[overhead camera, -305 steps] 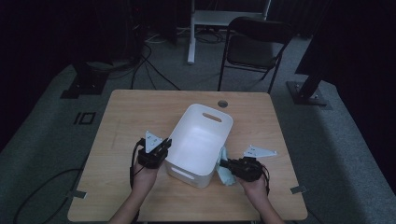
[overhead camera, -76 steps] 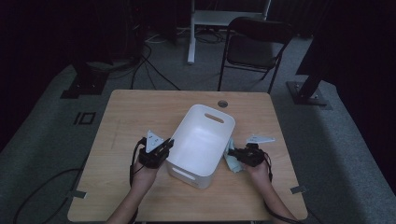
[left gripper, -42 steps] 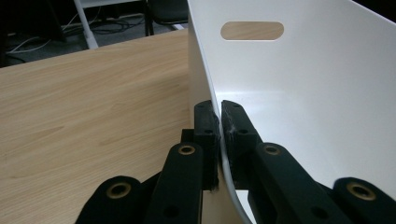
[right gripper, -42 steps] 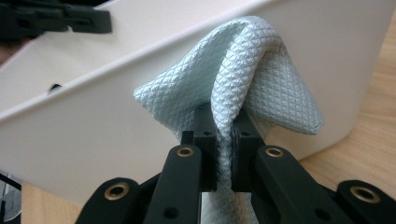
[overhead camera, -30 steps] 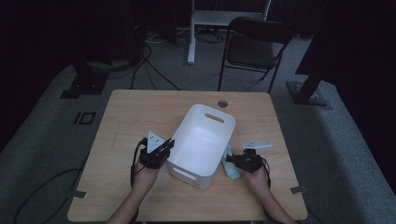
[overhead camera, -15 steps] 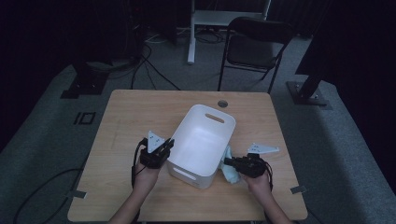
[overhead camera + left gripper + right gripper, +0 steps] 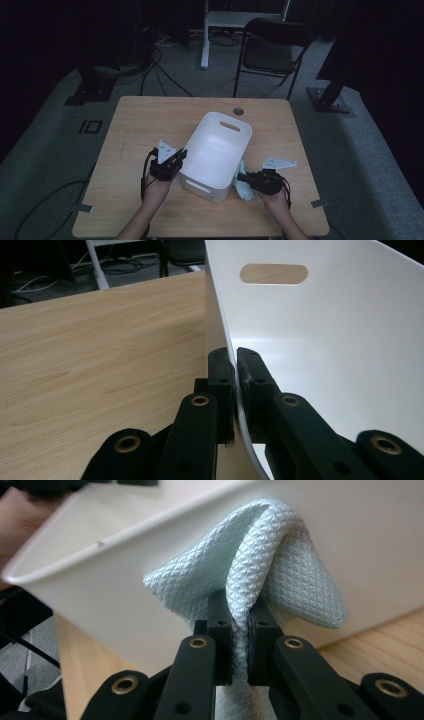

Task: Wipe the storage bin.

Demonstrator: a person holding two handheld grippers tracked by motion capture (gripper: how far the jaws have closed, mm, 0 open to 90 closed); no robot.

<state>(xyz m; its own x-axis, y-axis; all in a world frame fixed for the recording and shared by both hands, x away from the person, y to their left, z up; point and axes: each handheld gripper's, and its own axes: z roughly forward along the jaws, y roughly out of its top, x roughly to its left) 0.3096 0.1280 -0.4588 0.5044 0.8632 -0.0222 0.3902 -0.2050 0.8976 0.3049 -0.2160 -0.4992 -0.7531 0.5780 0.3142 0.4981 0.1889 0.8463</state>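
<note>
Gripping the near left wall of the white bin [image 7: 216, 150], the left claw [image 7: 235, 371] has its jaws clamped on the thin rim, one jaw outside and one inside. The bin sits on the wooden desk [image 7: 135, 125], turned at a slant, with a slot handle in its far wall. On the bin's right, the right claw [image 7: 239, 617] is pinched shut on a fold of a pale blue-green cloth [image 7: 270, 565] with a diamond weave. The cloth's bunched upper part lies against the bin's outer wall just under the rim, above the desk top.
</note>
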